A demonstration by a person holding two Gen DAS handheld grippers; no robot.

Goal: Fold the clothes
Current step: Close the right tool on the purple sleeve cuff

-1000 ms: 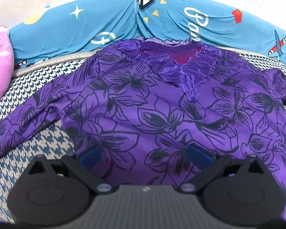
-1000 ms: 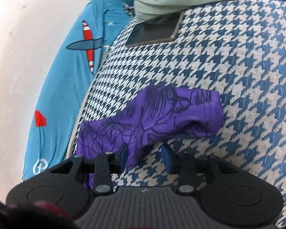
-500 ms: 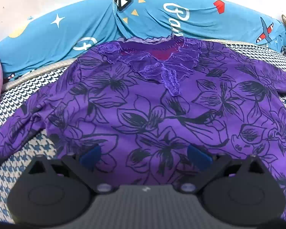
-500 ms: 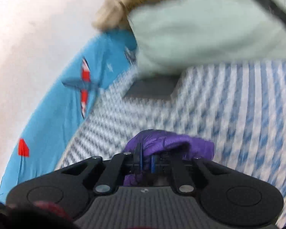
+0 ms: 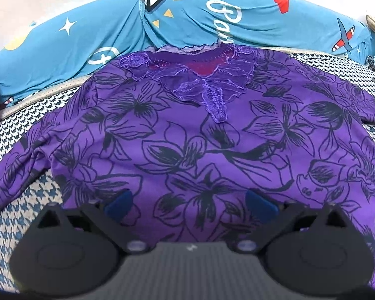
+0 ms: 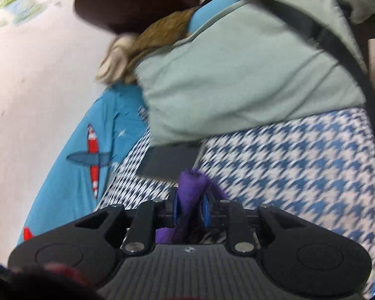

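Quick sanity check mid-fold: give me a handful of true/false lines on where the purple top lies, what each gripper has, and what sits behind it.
1. The purple floral top lies spread with its lace neckline toward the blue printed bedding. True.
2. The left gripper is clamped on the top. False: its jaws stand wide apart above the fabric.
3. The right gripper has purple cloth between its pads. True; its jaws are opening slightly.
4. The surface under the top is plain white. False: it is a blue-and-white houndstooth cover.
5. A pale green garment lies beyond the right gripper. True.
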